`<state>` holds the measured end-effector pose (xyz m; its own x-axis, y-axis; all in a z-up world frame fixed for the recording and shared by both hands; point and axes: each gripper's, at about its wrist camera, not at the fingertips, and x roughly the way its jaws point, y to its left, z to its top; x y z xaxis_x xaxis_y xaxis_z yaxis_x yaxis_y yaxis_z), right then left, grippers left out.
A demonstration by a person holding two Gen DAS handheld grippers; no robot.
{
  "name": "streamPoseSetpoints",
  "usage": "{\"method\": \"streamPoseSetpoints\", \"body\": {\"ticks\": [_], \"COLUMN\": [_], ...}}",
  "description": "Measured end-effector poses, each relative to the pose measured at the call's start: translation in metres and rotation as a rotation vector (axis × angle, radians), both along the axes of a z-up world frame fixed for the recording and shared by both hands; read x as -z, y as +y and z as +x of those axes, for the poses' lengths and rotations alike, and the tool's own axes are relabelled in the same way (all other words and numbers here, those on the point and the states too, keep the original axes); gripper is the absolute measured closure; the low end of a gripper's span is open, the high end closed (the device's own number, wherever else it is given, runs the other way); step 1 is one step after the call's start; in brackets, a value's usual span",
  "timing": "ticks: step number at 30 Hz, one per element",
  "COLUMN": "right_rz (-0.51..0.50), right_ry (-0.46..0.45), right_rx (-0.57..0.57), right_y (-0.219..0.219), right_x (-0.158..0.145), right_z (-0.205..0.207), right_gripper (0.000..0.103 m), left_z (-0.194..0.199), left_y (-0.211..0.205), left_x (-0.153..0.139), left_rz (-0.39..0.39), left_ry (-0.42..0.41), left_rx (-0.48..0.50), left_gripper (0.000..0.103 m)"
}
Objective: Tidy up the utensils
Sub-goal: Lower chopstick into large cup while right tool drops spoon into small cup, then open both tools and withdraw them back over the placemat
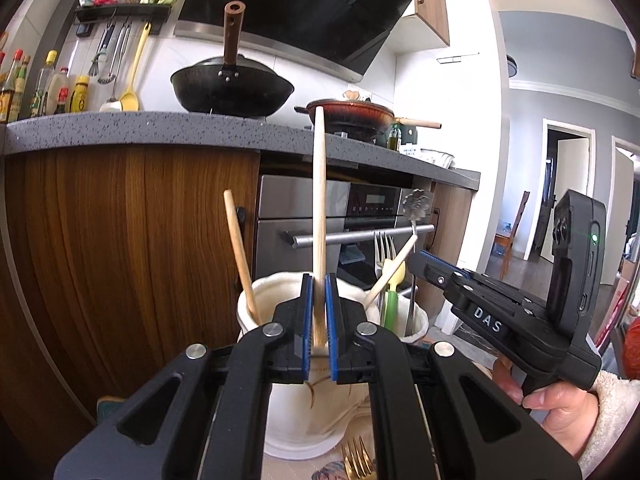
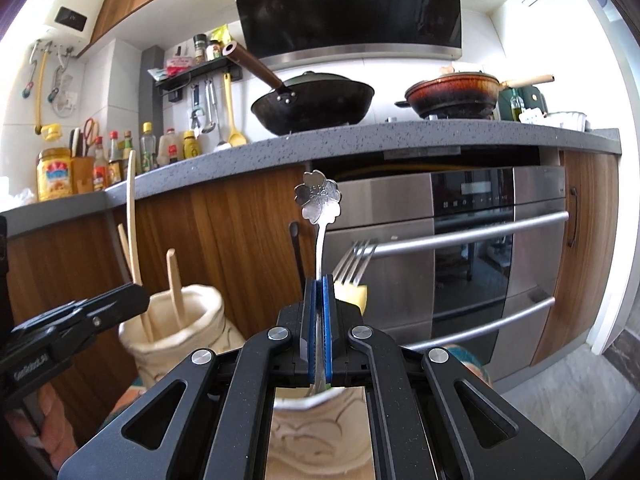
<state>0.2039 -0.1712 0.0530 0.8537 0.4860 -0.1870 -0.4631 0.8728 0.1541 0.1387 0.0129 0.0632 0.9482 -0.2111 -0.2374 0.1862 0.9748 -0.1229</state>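
Bottles line the counter at far left, a black wok and a brown pot sit on the stove, and an oven is below. Left gripper is clamped tight on a long pale wooden stick, upright over a cream holder. Another stick leans inside at left; a fork and a green-handled utensil crowd the right side. Right gripper pinches a silver spoon with a flower-shaped end, held upright over a second cream holder. A gold fork lies on the table.
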Motion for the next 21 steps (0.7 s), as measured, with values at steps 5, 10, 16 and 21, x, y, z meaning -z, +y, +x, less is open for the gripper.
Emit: {"method": "streamPoseSetpoints", "body": {"ticks": [5, 10, 16, 21], "right_rz": [-0.015, -0.026, -0.020, -0.020], "right_ry": [0.030, 0.049, 0.061, 0.071], "right_rx": [-0.019, -0.023, -0.014, -0.014], "right_y": [0.001, 0.001, -0.003, -0.004], "right_x": [0.006, 0.011, 0.013, 0.013], "right_z": [-0.006, -0.010, -0.010, -0.009], "right_gripper": [0.099, 0.099, 0.099, 0.099], "left_z": [-0.001, -0.004, -0.007, -0.006], "left_y": [0.003, 0.005, 0.004, 0.005], "left_x": [0.003, 0.003, 0.000, 0.000], "left_rz": [-0.003, -0.010, -0.005, -0.005], "left_ry": [0.028, 0.037, 0.027, 0.031], "left_rx": [-0.001, 0.007, 0.015, 0.009], "left_gripper": [0.097, 0.097, 0.097, 0.096]}}
